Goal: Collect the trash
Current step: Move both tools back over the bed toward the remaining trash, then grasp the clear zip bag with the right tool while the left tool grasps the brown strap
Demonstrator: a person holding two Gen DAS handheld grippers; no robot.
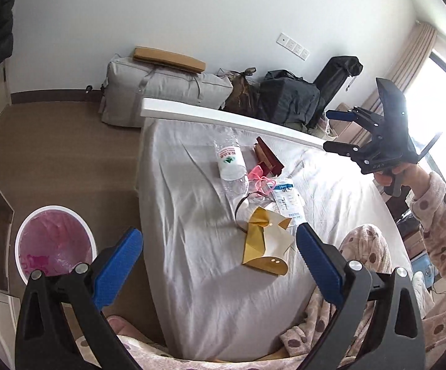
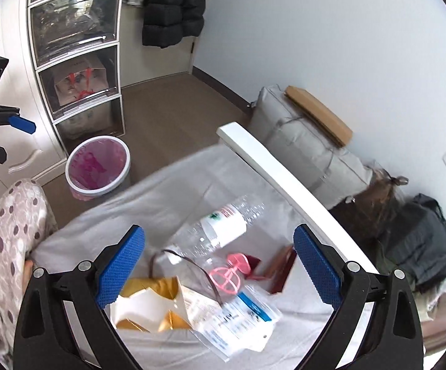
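Note:
Trash lies on a white-sheeted bed (image 1: 192,277): an empty clear plastic bottle (image 1: 230,162) (image 2: 223,226), a gold and white paper bag (image 1: 266,243) (image 2: 148,305), a blue-printed plastic packet (image 1: 287,199) (image 2: 238,317), a pink plastic piece (image 1: 261,178) (image 2: 233,269) and a dark red carton (image 1: 267,157) (image 2: 284,269). A white bin with a pink liner (image 1: 54,243) (image 2: 97,166) stands on the floor left of the bed. My left gripper (image 1: 219,265) is open, empty, above the bed's near end. My right gripper (image 2: 219,265) is open, empty, hovering over the trash; it also shows in the left wrist view (image 1: 335,131).
A white footboard (image 1: 223,117) edges the bed's far side. Grey and dark bags (image 1: 167,92) sit against the wall behind it. A drawer tower (image 2: 77,52) and white cabinet stand by the bin. The person's spotted-pyjama legs (image 1: 361,246) are at the bed's near right.

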